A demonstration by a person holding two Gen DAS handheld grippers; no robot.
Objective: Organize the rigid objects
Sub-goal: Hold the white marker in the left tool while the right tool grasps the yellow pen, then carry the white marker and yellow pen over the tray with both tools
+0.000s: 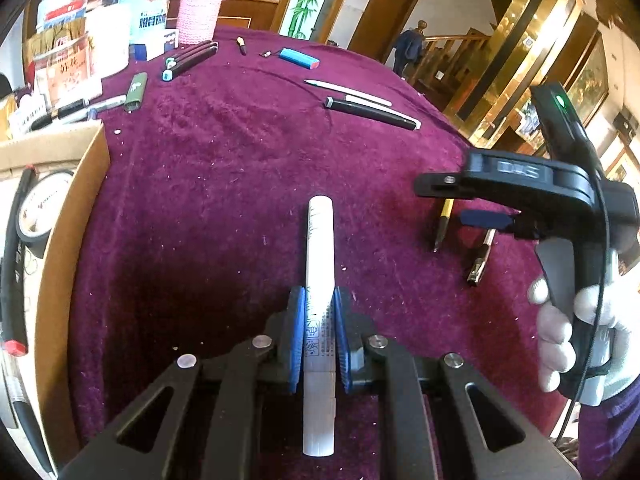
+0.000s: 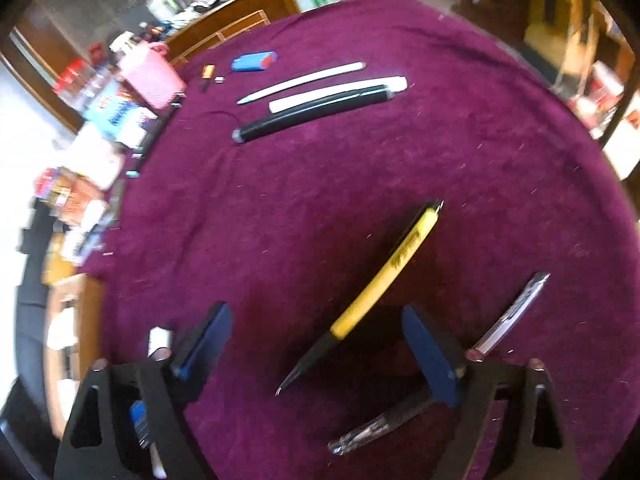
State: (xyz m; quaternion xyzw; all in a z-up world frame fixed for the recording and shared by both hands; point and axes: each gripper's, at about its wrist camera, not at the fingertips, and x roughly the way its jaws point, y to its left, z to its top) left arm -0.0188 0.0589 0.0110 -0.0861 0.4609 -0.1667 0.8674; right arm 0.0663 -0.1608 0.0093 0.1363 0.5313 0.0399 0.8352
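Note:
My left gripper (image 1: 319, 300) is shut on a white marker (image 1: 320, 248), which points straight ahead over the purple cloth (image 1: 224, 184). To its right, a gloved hand (image 1: 560, 340) holds my right gripper (image 1: 480, 216) pointing down at the table. In the right wrist view the right gripper (image 2: 316, 316) stands open, its blue pads either side of a yellow and black pen (image 2: 384, 276) lying on the cloth, without touching it. A silver pen (image 2: 512, 312) lies just outside the right finger. Another metallic pen (image 2: 380, 428) lies near the bottom edge.
A cardboard box (image 1: 68, 216) holding a tape roll (image 1: 40, 208) stands at the left. Farther back lie a black pen (image 1: 372, 114), white pens (image 1: 348, 90), a blue cylinder (image 1: 298, 58), dark markers (image 1: 188, 60) and a green item (image 1: 135, 92). Packages and a pink cup (image 1: 198, 12) crowd the back left.

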